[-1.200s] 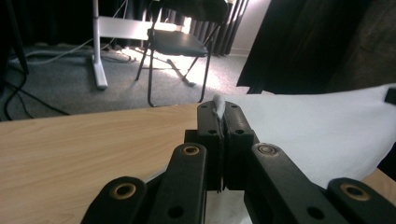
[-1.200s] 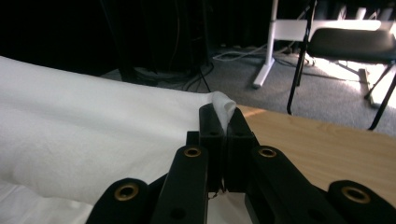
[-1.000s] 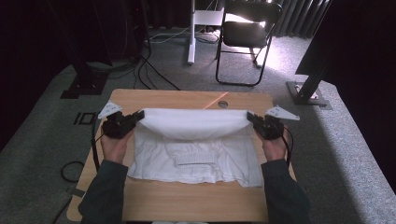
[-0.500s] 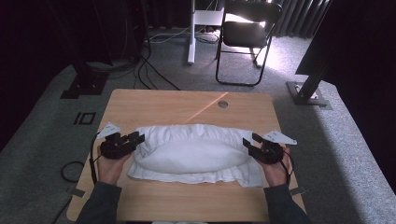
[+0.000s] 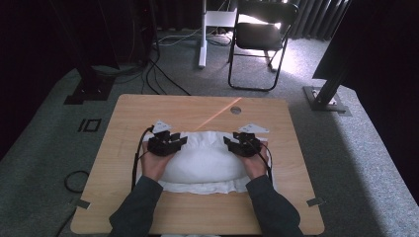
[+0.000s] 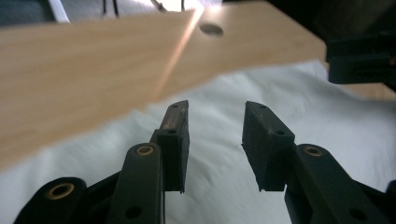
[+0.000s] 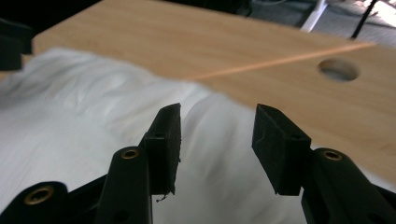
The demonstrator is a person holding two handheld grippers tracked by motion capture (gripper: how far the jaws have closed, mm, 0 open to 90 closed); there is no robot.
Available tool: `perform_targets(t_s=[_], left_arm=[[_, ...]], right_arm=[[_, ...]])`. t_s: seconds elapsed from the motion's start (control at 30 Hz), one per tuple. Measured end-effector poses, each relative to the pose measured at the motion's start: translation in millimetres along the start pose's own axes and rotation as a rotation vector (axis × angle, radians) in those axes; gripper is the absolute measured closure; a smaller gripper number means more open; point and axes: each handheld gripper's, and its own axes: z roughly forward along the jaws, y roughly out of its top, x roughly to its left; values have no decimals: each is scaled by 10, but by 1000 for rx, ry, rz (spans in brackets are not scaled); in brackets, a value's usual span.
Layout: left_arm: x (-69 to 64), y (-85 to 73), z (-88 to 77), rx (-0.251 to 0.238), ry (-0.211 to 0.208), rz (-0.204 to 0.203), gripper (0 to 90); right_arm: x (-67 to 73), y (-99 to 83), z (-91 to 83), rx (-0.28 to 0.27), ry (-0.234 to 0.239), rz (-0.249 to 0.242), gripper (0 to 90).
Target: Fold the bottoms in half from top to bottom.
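White crumpled cloth garment (image 5: 205, 163) lies folded over, puffy, at the near middle of the light wooden table (image 5: 123, 128), fold just dropped: left gripper (image 5: 179, 141) and right gripper (image 5: 231, 143) jaws, just opening, stand apart, empty over it; next likely pressing flat or regripping an edge.

Folded cloth (image 5: 205, 163) lies on the table (image 5: 123, 148), toward the near edge, about midway across. Left gripper (image 5: 170, 144) sits over the cloth's left end, right gripper (image 5: 240, 144) over its right end, both angled inward toward each other. Behind the cloth, the tabletop runs bare to a round hole (image 5: 235, 109) near the far edge. Beyond the table, a folding chair (image 5: 262, 39) stands on the floor, a post base (image 5: 326, 98) off to its right.
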Motion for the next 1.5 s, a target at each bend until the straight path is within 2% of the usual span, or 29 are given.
perform_targets(t_s=[0.07, 0.13, 0.3, 0.4, 0.5, 0.57, 0.63, 0.67, 0.7, 0.77, 0.8, 0.87, 0.9, 0.93, 1.03, 1.3, 1.5], left_arm=[[-70, -161, 26, 32, -7, 14, 621], [-123, -327, 24, 51, 7, 26, 623], [-174, -688, 30, 108, 31, 65, 631], [-131, -837, -4, 121, 35, 52, 629], [-36, -940, -61, 127, 60, 37, 627], [61, -1000, -93, 118, 56, 5, 627], [130, -1025, -136, 108, 71, -17, 632], [148, -1023, -156, 113, 112, -14, 631], [188, -1023, -177, 112, 135, -27, 608], [255, -1024, -205, 100, 144, -64, 588], [281, -1021, -216, 97, 174, -74, 561], [341, -1017, -234, 94, 200, -89, 522], [366, -1012, -243, 91, 231, -96, 491], [398, -1005, -259, 85, 247, -101, 437], [489, -978, -322, 61, 261, -136, 388], [711, -973, -332, 83, 281, -203, 296], [809, -999, -360, 86, 311, -238, 296]], right_arm=[[52, -118, 9, 23, 7, -15, 516], [102, -267, -37, 39, 5, -39, 524], [126, -644, -154, 96, -41, -99, 522], [57, -818, -163, 136, -47, -100, 522], [-26, -876, -179, 164, -52, -91, 531], [-63, -902, -197, 178, -56, -85, 538], [-97, -942, -210, 187, -51, -79, 541], [-102, -951, -211, 189, -50, -77, 542], [-100, -956, -211, 189, -52, -78, 542], [-91, -954, -202, 191, -56, -80, 542], [-89, -955, -194, 191, -57, -83, 542], [-91, -956, -189, 190, -57, -79, 542], [-95, -957, -189, 190, -54, -79, 542], [-99, -957, -189, 190, -52, -76, 542], [-110, -959, -187, 189, -47, -70, 541], [-118, -959, -179, 186, -41, -64, 540], [-119, -962, -178, 183, -40, -62, 538]])
